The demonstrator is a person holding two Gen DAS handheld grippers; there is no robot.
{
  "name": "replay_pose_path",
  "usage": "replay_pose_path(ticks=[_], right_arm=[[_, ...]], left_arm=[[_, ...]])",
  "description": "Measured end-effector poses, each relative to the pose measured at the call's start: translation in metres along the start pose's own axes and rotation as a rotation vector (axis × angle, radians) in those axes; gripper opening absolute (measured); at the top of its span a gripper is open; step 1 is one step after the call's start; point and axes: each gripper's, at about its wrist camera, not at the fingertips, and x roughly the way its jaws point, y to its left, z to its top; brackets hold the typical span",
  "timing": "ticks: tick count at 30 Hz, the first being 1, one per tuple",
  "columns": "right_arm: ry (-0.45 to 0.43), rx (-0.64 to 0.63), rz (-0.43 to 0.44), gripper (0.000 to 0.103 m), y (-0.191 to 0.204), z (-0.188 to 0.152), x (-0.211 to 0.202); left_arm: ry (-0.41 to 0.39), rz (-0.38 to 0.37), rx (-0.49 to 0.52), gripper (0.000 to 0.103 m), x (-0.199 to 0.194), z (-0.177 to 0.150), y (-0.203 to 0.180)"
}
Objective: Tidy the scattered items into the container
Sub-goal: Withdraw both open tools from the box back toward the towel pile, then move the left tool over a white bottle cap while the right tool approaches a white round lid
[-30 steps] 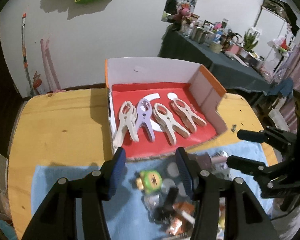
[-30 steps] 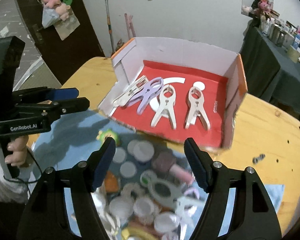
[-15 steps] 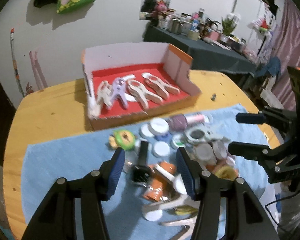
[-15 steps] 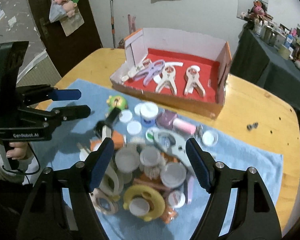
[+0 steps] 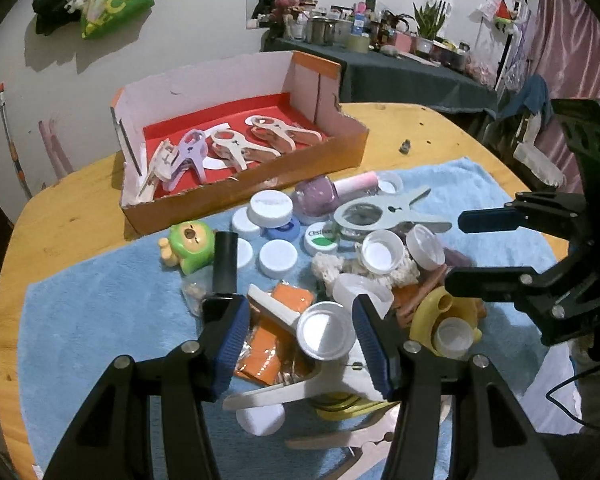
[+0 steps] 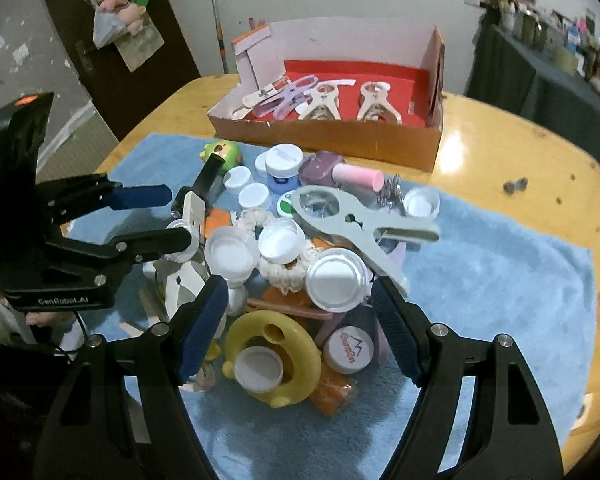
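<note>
Now both grippers hang over the pile (image 6: 295,264) of small items heaped on the blue towel (image 6: 480,280), which covers the near part of the tabletop (image 6: 520,152). Left gripper (image 5: 297,332) is spread wide and holds nothing; between its fingers lie a round white lid (image 5: 326,336) and an orange packet (image 5: 263,348). Right gripper (image 6: 300,328) is spread wide too, empty, above a yellow ring toy (image 6: 273,356) and a white cap (image 6: 336,274). A big grey clip (image 6: 356,224) rests on top of the pile, its handles pointing toward the towel's right edge. A green toy (image 5: 187,246) sits at the pile's far left, beside a black tube (image 5: 224,260). A purple bottle with a pink cap (image 5: 332,194) lies just in front of the box (image 5: 259,184). That box stands past the towel's far edge on bare wood, and four clips (image 5: 227,148) lie side by side on its red floor
</note>
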Motion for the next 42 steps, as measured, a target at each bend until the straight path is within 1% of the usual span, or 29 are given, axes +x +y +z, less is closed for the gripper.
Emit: replay_pose_path(ticks=[9, 12, 18, 30, 42], right_arm=[[0.004, 0.058, 0.032, 0.074, -0.013, -0.001, 0.013], [0.006, 0.064, 0.037, 0.074, -0.015, -0.001, 0.015], [0.004, 0.067, 0.044, 0.074, -0.017, 0.000, 0.018], [0.005, 0.080, 0.063, 0.074, -0.018, 0.000, 0.022], [0.002, 0.103, 0.089, 0.073, -0.023, -0.003, 0.024]], left_arm=[[0.039, -0.028, -0.006, 0.056, 0.011, -0.001, -0.002], [0.046, -0.027, -0.008, 0.056, 0.013, -0.001, -0.001], [0.047, -0.034, -0.011, 0.056, 0.013, -0.001, 0.000], [0.071, -0.093, -0.029, 0.056, 0.013, -0.004, 0.000], [0.078, -0.108, -0.020, 0.056, 0.009, -0.001, -0.003]])
